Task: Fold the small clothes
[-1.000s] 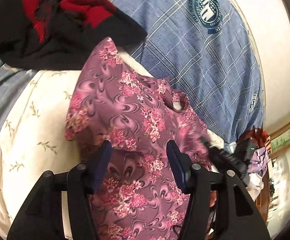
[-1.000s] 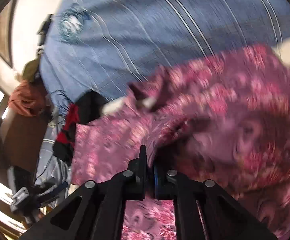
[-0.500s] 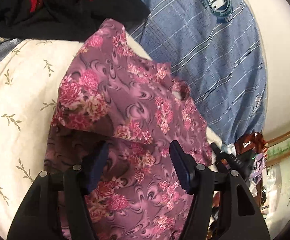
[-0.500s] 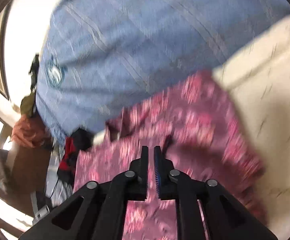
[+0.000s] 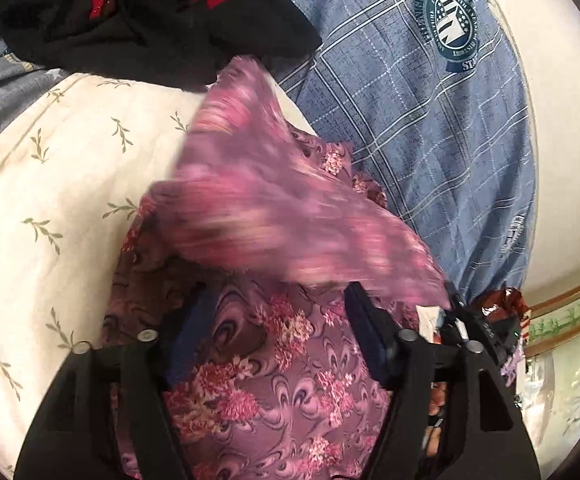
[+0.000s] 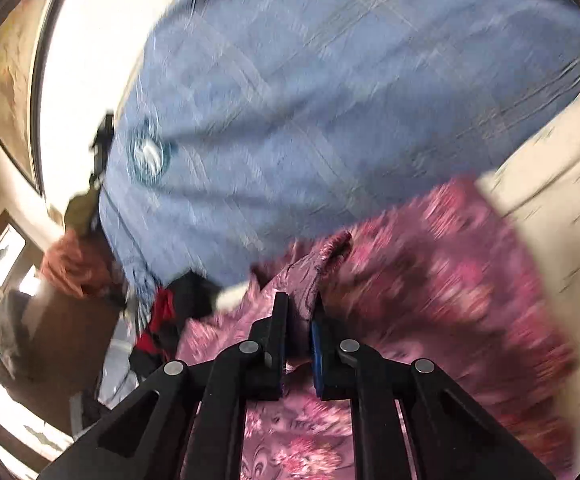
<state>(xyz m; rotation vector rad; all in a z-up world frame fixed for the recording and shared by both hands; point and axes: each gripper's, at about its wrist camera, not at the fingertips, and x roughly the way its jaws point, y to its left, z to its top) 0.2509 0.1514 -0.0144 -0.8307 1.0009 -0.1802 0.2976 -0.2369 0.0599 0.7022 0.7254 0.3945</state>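
A purple garment with pink flowers (image 5: 274, 360) lies on a cream leaf-print cover (image 5: 50, 184). My left gripper (image 5: 278, 320) is open and hovers just over the garment, its jaws wide apart with nothing between them. A blurred flap of the same garment (image 5: 282, 216) hangs in the air above it. My right gripper (image 6: 299, 320) is shut on an edge of the purple floral garment (image 6: 430, 280), with a fold of cloth sticking up between the jaws. The right gripper also shows in the left wrist view (image 5: 474, 328).
A blue checked bedspread with a round crest (image 5: 410, 100) lies behind the garment. A black and red garment (image 5: 138, 16) lies at the far left. A dark wooden piece of furniture (image 6: 58, 340) and windows stand beyond the bed.
My right gripper has pulled the garment's edge up and across, so a flap now swings over the rest of the garment. My left gripper has stayed open over the cloth.
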